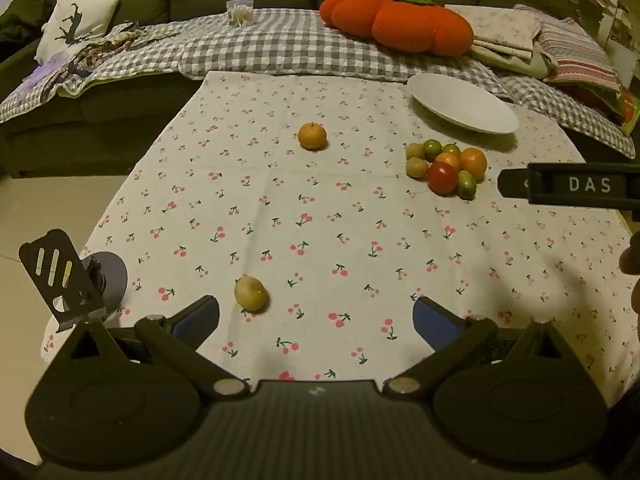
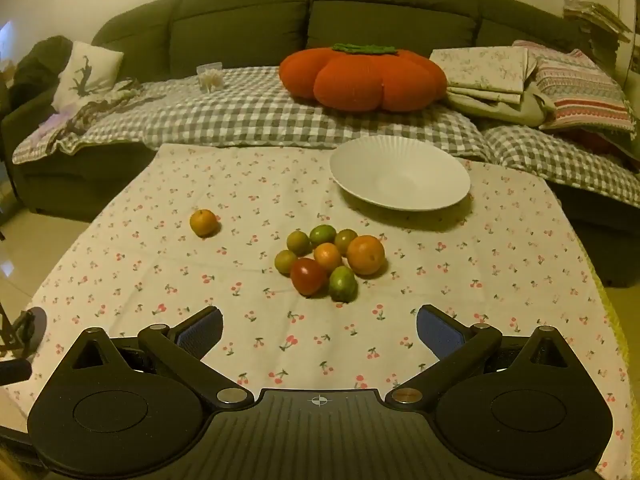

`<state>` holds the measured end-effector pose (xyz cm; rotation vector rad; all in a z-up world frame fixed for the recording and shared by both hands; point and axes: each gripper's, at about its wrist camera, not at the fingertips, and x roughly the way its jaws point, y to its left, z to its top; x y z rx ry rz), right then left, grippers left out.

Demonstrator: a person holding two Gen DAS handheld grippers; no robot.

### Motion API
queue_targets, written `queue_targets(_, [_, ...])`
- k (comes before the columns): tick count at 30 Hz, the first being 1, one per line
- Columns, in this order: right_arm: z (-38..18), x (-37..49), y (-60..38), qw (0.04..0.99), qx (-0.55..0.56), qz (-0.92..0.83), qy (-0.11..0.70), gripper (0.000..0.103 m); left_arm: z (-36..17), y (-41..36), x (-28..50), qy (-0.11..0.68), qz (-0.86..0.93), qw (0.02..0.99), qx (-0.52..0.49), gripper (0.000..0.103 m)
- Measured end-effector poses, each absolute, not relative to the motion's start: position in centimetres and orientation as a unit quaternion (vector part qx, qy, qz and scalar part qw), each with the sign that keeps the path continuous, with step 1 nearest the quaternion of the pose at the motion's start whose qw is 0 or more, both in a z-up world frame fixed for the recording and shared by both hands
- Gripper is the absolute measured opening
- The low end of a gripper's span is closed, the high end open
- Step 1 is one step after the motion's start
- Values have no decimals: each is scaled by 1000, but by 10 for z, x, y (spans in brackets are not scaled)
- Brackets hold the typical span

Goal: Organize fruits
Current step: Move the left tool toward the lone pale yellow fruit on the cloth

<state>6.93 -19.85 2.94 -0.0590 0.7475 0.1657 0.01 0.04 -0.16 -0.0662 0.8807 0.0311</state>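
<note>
— Is any lettering legible in either view?

— One marking only. In the left wrist view, the white capitals "DAS" stand on a dark bar (image 1: 576, 186) that enters from the right edge above the desk. A further character to the left of those letters is too faint to read.

— And in the right wrist view?

— No readable text. The body of the right gripper (image 2: 319, 330) carries a small white crosshair sign (image 2: 318, 400) at the centre of its ribbed housing; it is a symbol, not lettering. A faint white mark (image 1: 316, 391) sits at the same place on the left gripper (image 1: 316, 318), too blurred to make out.
</note>
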Motion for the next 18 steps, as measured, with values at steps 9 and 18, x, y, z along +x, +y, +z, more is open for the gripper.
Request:
queue_targets(9, [26,72,-201,924,-19,82,373,103,-10,6,4,434,17,900,-29,102])
queue_targets(18, [23,73,-202,923,-19,86,375,103,-12,8,9,447,26,894,-31,102])
